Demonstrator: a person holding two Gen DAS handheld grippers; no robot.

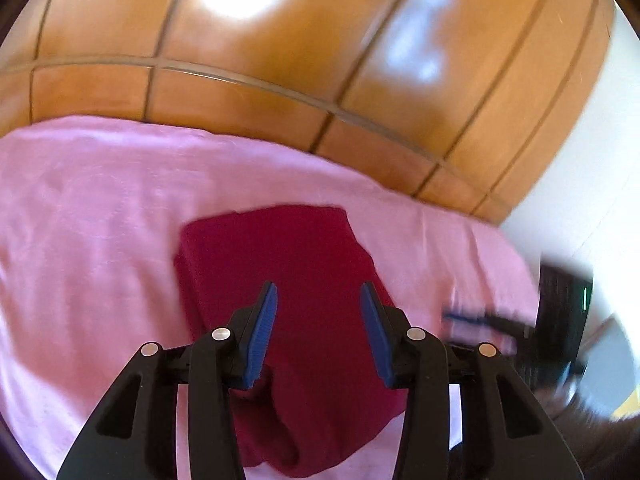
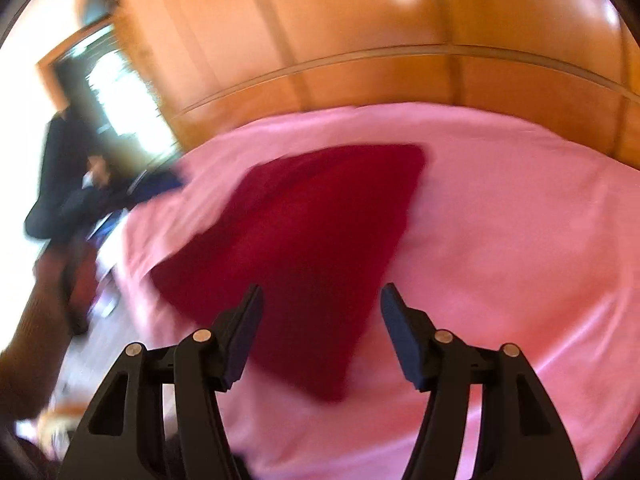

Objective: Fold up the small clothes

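A dark red garment (image 1: 288, 280) lies folded on a pink sheet (image 1: 92, 216). In the left wrist view it sits straight ahead and under my left gripper (image 1: 319, 294), which is open and empty above it. In the right wrist view the garment (image 2: 320, 248) lies ahead and slightly left on the sheet (image 2: 512, 216). My right gripper (image 2: 321, 294) is open and empty above its near edge. The other gripper shows blurred at the right of the left wrist view (image 1: 492, 320).
A wooden panelled wardrobe (image 1: 280, 40) stands behind the bed. A white wall (image 1: 580, 168) is at the right. In the right wrist view, dark blurred things (image 2: 64, 184) and a bright doorway (image 2: 116, 92) are at the left, past the bed's edge.
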